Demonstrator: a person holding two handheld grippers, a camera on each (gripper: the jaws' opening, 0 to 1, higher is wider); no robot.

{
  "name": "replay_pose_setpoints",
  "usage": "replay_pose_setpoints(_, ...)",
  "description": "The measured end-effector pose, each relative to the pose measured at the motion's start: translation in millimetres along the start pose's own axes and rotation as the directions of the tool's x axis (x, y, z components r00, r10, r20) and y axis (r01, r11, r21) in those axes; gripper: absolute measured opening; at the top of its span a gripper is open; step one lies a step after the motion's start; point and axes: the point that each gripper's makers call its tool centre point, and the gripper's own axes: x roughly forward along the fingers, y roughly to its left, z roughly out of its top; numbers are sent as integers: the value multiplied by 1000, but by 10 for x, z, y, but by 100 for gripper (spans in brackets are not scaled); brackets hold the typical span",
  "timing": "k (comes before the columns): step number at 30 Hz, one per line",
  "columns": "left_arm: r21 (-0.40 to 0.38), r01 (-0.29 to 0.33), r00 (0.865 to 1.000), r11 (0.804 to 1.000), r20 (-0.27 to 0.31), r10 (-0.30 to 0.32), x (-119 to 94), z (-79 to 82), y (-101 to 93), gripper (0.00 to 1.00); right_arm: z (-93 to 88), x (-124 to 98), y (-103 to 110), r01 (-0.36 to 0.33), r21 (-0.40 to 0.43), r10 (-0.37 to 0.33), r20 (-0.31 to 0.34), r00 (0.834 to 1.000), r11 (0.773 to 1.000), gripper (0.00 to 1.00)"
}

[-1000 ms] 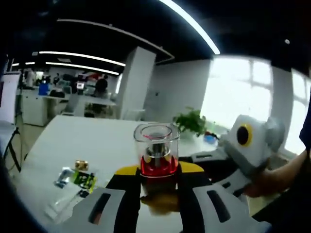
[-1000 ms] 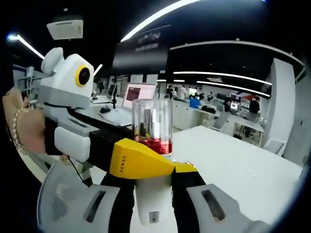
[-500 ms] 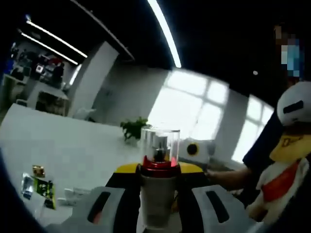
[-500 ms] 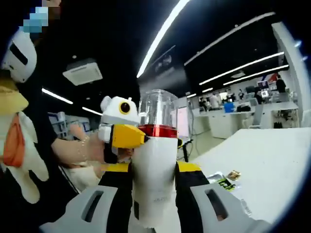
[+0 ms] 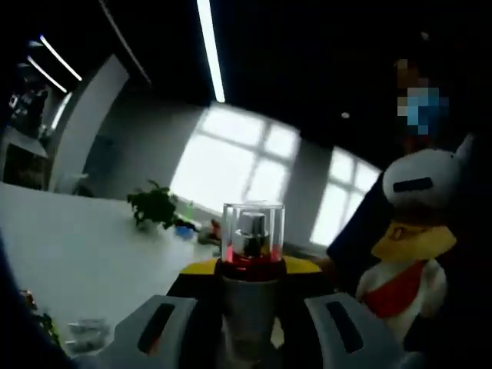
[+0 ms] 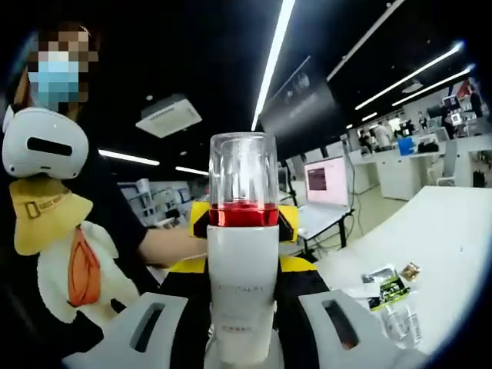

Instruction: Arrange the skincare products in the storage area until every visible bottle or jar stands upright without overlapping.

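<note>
**Both grippers on one pump bottle, held off the tabletop**

In the left gripper view, a white tabletop (image 5: 69,238) runs across the left side, with a few small packets (image 5: 81,332) lying blurred at its near edge and a green potted plant (image 5: 156,207) standing further back, in front of bright windows. At centre, the left gripper (image 5: 250,311) is closed on a white pump bottle (image 5: 250,307); its yellow-tipped jaws press the body from both sides just below the red collar. The bottle stands upright along the jaws, its clear cap (image 5: 253,228) over the pump head. The dim light makes the lower body hard to read. To the right hangs a white plush toy (image 5: 411,246) with a yellow bib and red strap, against a person's dark clothing.

In the right gripper view, the plush toy (image 6: 54,223) sits at the left on the person's chest, and a forearm (image 6: 173,244) reaches in towards the bottle. The pump bottle (image 6: 242,296) rises at centre, upright between the jaws of the right gripper (image 6: 243,307), which clamp its white body from either side. Just behind the red collar, the yellow tips of the other gripper (image 6: 201,219) bracket the bottle's neck. The clear cap (image 6: 243,171) tops it. To the right, the tabletop (image 6: 430,246) carries small packets (image 6: 390,290), well apart from the bottle.
</note>
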Motion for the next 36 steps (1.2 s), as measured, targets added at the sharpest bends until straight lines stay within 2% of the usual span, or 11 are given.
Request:
replay_pose_setpoints(9,3,-43,996,999,78,43,13,158,133,24,146,-19,-218,205,-92,-198,81,977,974,29)
replay_pose_setpoints(14,2,-195,974,981,120,194,1,222,310,26,199,-141,-436,377,-181,-363,104,926,909,29)
replay_pose_setpoints(20,-11,-385,905,923,193,380,28,273,439,26,199,-255,-607,559,-207,-541,141,829,803,29)
replay_pose_setpoints(25,-10,-542,819,840,219,531,4,221,555,24,125,-381,-732,668,-206,-654,143,743,715,29)
replay_pose_setpoints(27,14,-559,812,829,213,544,13,201,555,23,97,-410,-766,695,-229,-682,144,717,682,29)
replay_pose_setpoints(30,13,-593,793,805,182,581,42,152,601,23,75,-398,-768,701,-273,-695,138,706,658,29)
replay_pose_setpoints(31,23,-619,776,785,174,607,44,138,639,26,68,-385,-759,700,-286,-696,133,705,655,29)
replay_pose_setpoints(33,56,-627,775,777,150,614,113,97,646,31,79,-343,-730,693,-315,-692,135,709,648,29)
replay_pose_setpoints(34,61,-640,765,766,149,627,117,92,657,31,87,-334,-724,693,-323,-693,137,708,644,29)
replay_pose_setpoints(35,81,-685,725,724,174,667,52,129,702,29,97,-350,-736,698,-315,-695,142,705,643,29)
replay_pose_setpoints(36,88,-701,711,708,177,681,31,132,710,26,110,-360,-738,700,-314,-695,151,703,641,29)
